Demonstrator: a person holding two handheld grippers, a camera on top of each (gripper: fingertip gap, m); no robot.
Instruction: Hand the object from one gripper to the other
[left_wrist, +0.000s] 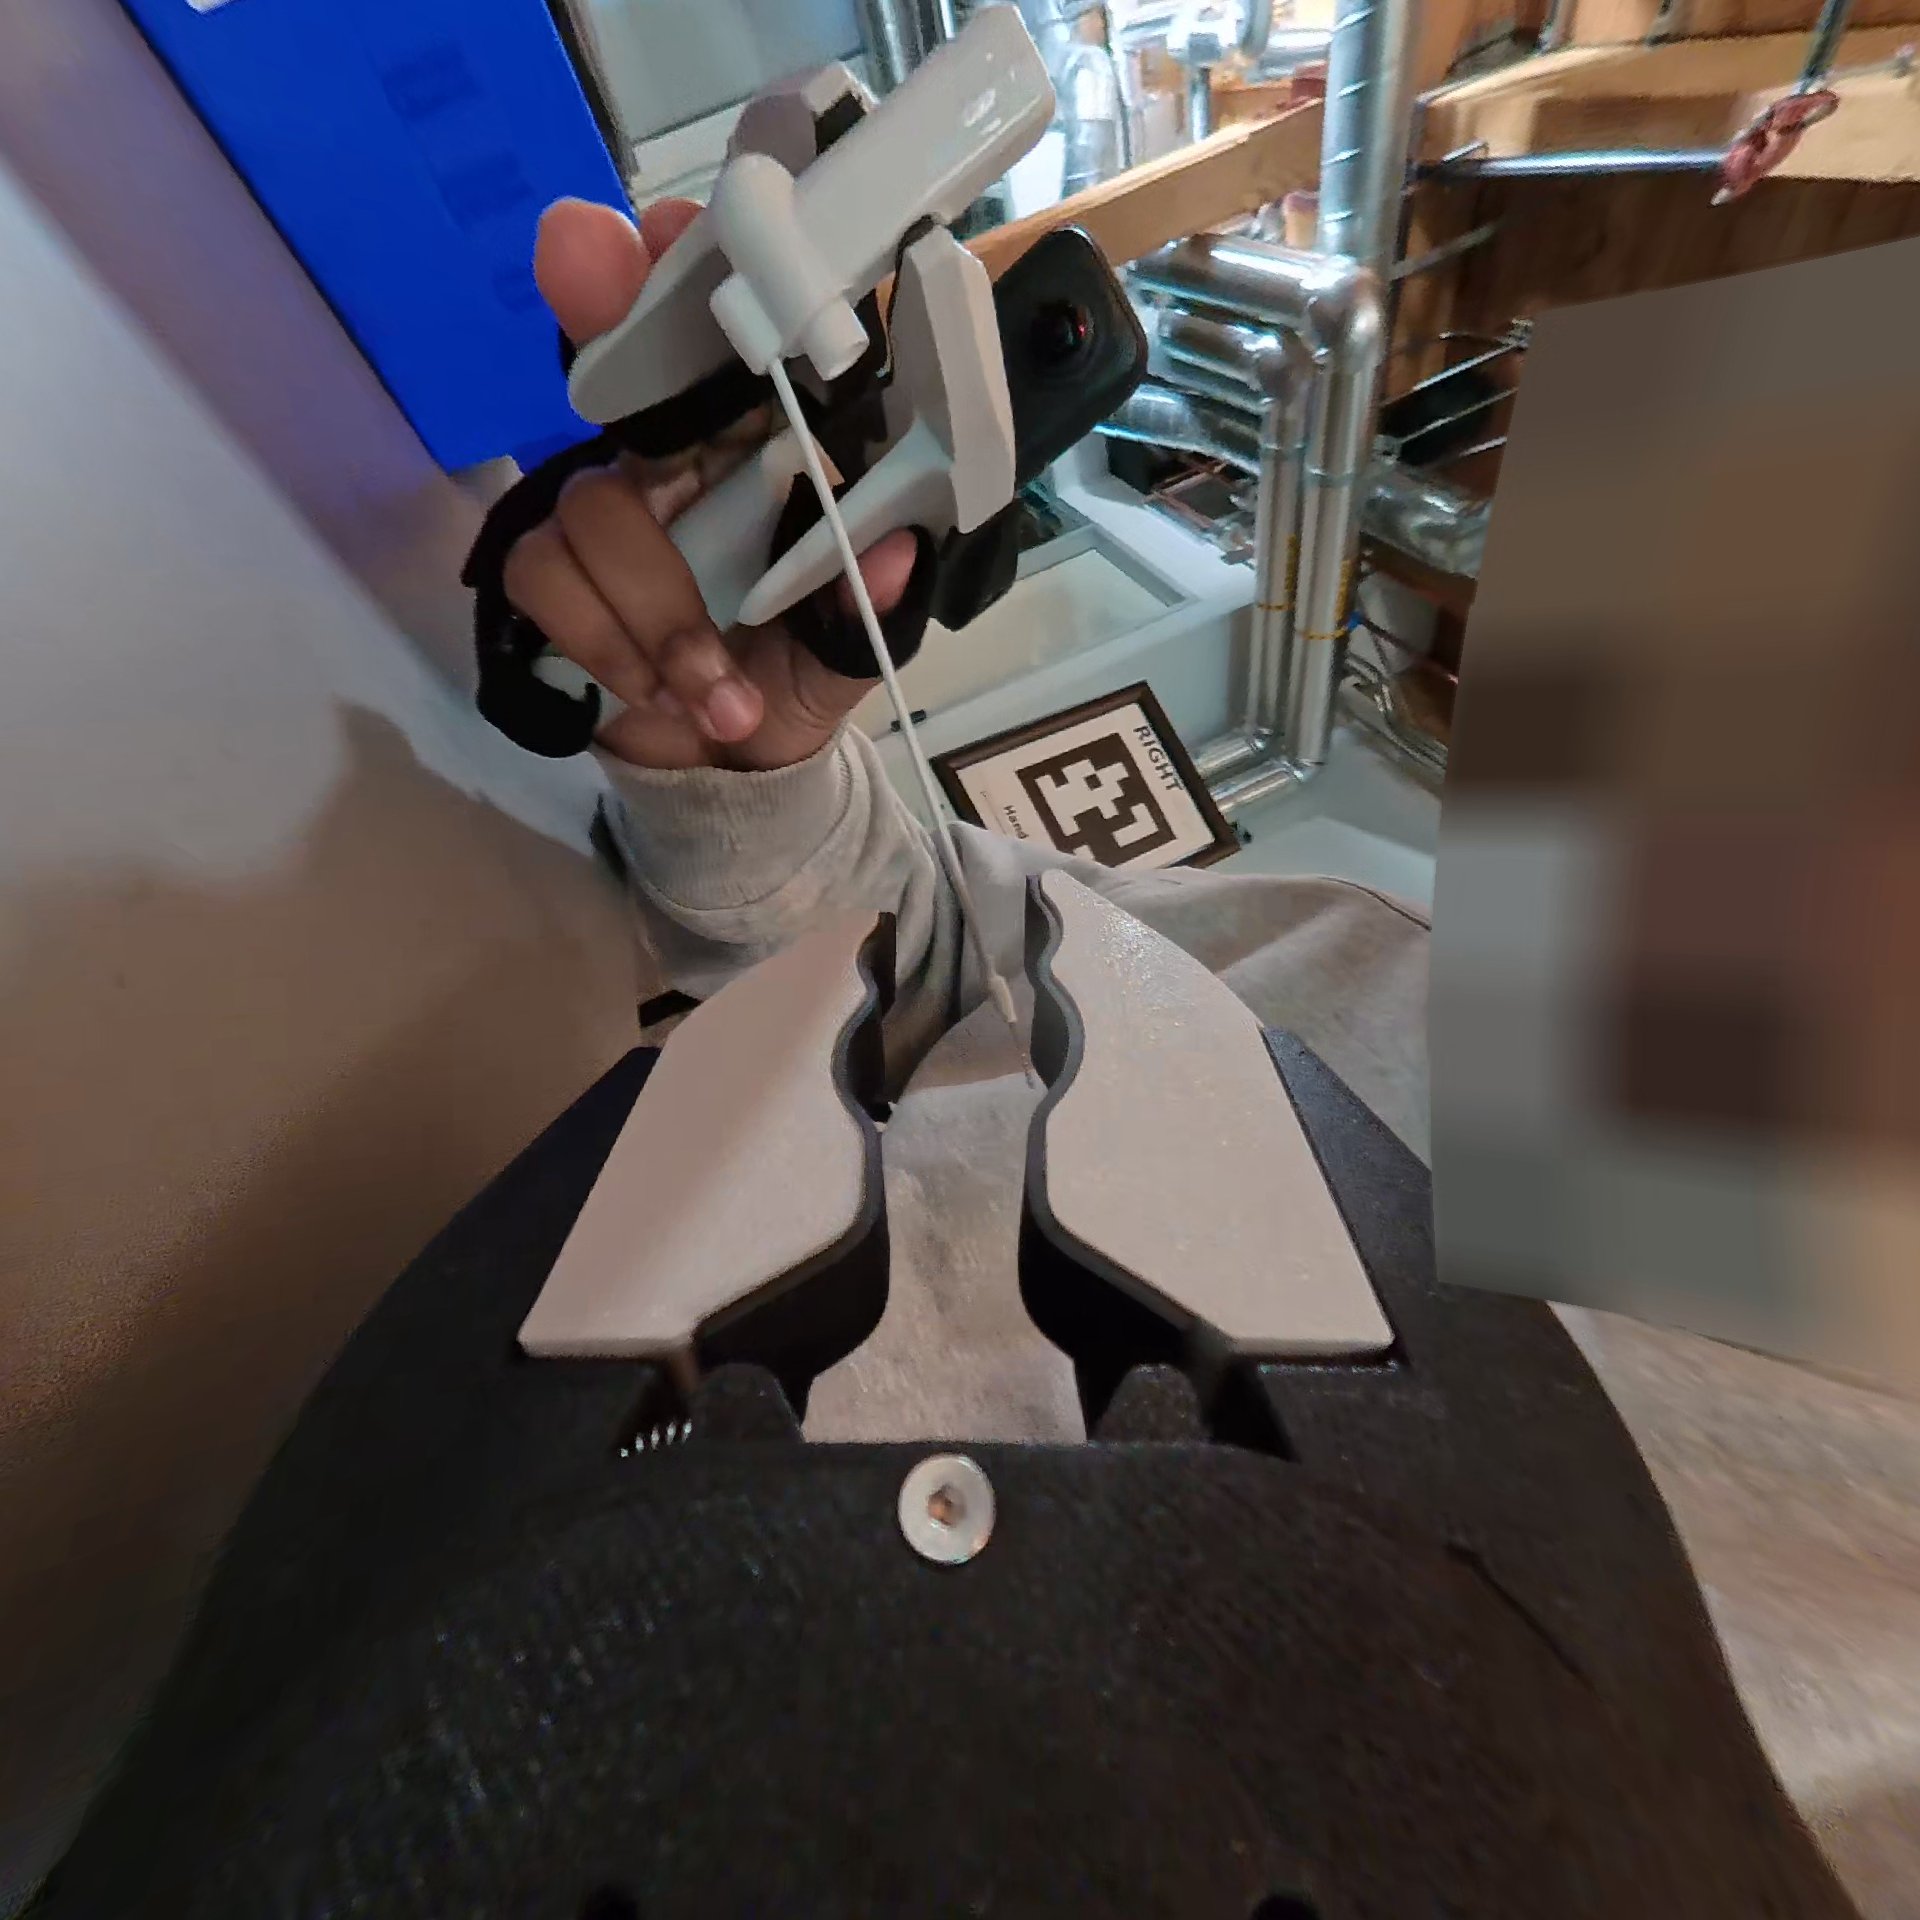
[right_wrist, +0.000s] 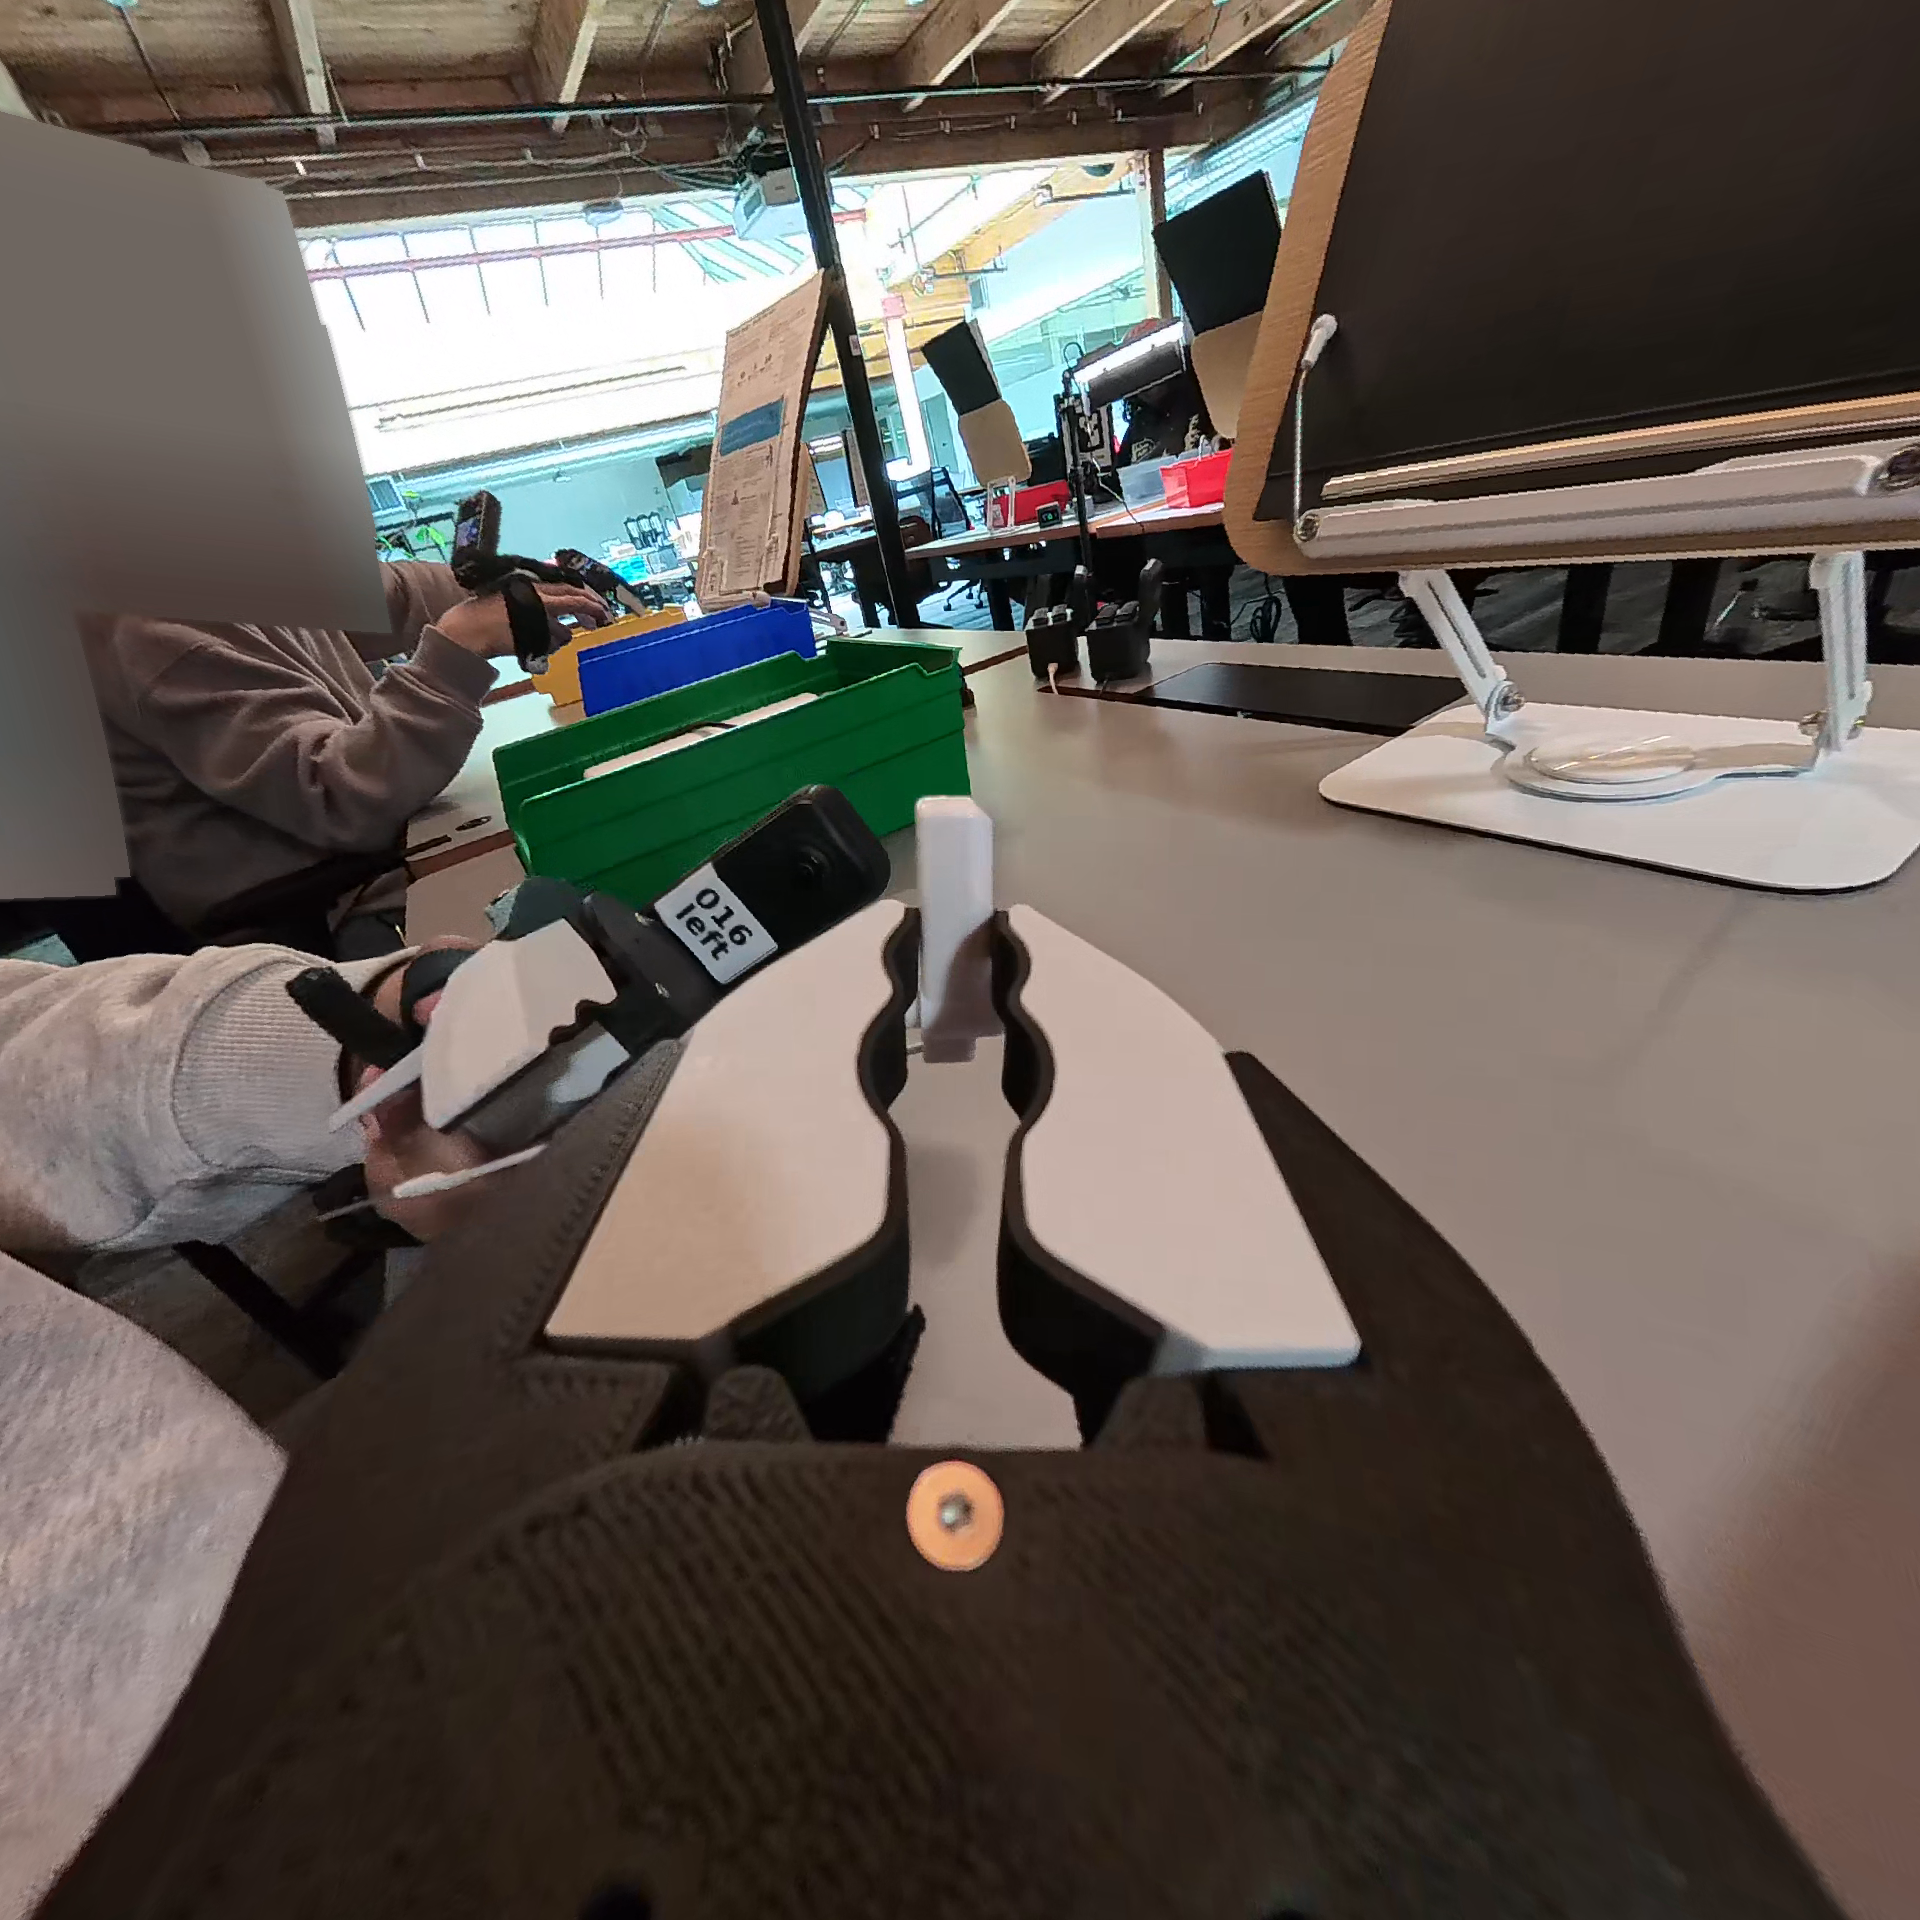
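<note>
Fingers (right_wrist: 1122, 1122) on the right gripper (right_wrist: 951, 971) are narrow and clamped on the white tool's (right_wrist: 951, 914) blocky handle, so the object sits w/ the right one atm, up in the air off the worktop (right_wrist: 1351, 1039). From the left wrist view you see the same tool (left_wrist: 790, 312) in the right gripper (left_wrist: 805, 343), its long thin probe running down so the tip ends between the left gripper's (left_wrist: 961, 956) fingers (left_wrist: 748, 1122). Those are apart, medium gap, not pinching the probe afaict; the tip looks just beside the right-hand finger, can't tell if it's touching.

Stuff around: green bin (right_wrist: 727, 769) near the far left edge of the worktop, then a blue bin (right_wrist: 691, 655) and a yellow bin (right_wrist: 603, 644) behind it, so 3 bins. One white stand (right_wrist: 1621, 790) w/ a dark board on it toward the far right. 2 dark charger-looking blocks (right_wrist: 1091, 634) at the back edge. Another person in a grey sweatshirt (right_wrist: 260, 748) sits at the left side. In the left view there's a framed marker card (left_wrist: 1101, 795) low in the bg and silver pipes (left_wrist: 1299, 436) behind.

Room-wise: the middle and right of the worktop are bare, plenty of space there. Grey sleeve (left_wrist: 790, 842) sits right behind the left fingers, tight on that side.
</note>
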